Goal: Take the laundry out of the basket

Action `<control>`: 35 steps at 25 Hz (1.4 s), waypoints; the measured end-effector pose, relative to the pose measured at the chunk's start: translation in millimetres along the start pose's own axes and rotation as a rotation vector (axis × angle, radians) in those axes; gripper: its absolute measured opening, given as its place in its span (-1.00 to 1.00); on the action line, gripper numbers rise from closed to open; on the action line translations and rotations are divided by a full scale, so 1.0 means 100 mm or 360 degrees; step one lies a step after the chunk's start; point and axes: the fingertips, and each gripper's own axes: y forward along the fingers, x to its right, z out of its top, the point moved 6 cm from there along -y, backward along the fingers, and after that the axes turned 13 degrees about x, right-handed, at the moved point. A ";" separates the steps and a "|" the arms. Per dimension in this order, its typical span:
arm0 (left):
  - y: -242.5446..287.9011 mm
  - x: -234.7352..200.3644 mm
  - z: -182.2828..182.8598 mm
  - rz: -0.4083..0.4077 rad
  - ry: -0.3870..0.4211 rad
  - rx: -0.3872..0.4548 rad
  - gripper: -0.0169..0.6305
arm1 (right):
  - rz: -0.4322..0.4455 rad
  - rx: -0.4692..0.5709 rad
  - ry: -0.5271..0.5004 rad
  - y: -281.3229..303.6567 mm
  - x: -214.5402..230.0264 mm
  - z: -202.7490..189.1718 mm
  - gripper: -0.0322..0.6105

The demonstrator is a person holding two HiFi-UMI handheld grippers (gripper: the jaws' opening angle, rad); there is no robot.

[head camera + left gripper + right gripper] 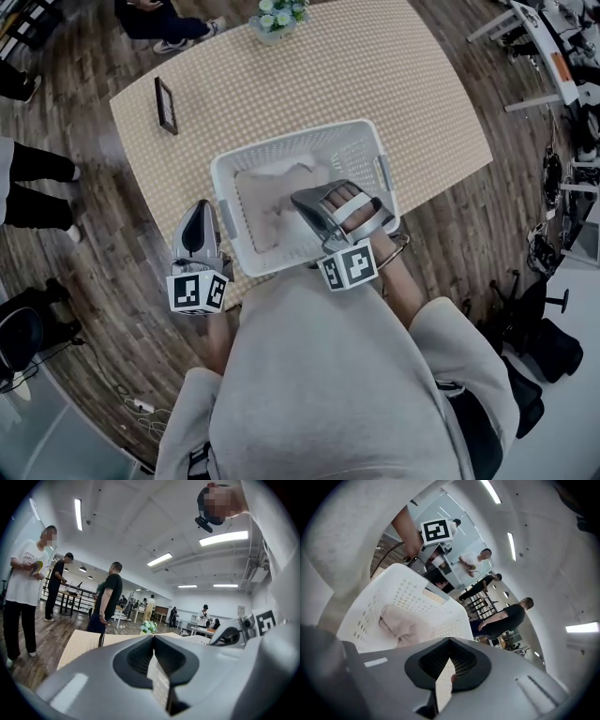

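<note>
A white laundry basket (225, 202) stands on the beige table (394, 84) close in front of me. Pale pink laundry (267, 206) lies in its bottom. My right gripper (300, 199) hangs over the basket's near right part, tilted down toward the laundry, jaws shut with nothing between them. In the right gripper view the basket (393, 581) and the laundry (401, 623) lie just beyond the shut right gripper (450, 641). My left gripper (199, 212) is outside the basket, beside its left wall, roughly level. Its jaws meet in the left gripper view, where the left gripper (153, 639) holds nothing.
A dark picture frame (166, 105) stands on the table's far left and a vase of flowers (278, 17) at its far edge. Several people (108, 599) stand on the wooden floor beyond and left of the table. Desks and cables (562, 169) fill the right side.
</note>
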 end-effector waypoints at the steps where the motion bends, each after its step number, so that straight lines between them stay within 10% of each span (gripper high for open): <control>1: -0.01 0.00 0.00 0.0007 -0.0005 0.0004 -0.91 | 0.0032 0.0030 0.0039 0.01 -0.02 0.01 -0.90; 9: -0.04 -0.06 0.02 0.0056 -0.0019 0.0026 -0.91 | 0.0409 0.0082 0.0424 0.28 -0.25 -0.06 -0.89; 11: -0.05 -0.08 0.02 0.0065 -0.0023 0.0024 -0.91 | 0.0608 0.0024 0.0527 0.41 -0.36 -0.12 -0.11; 16: -0.08 -0.10 0.03 0.0079 -0.0027 0.0027 -0.91 | 0.0820 -0.0169 0.0297 0.77 -0.60 -0.35 0.66; 35: -0.12 -0.11 0.01 0.0092 -0.0040 0.0015 -0.91 | 0.1448 -0.0549 0.0383 1.57 -1.31 -0.98 0.74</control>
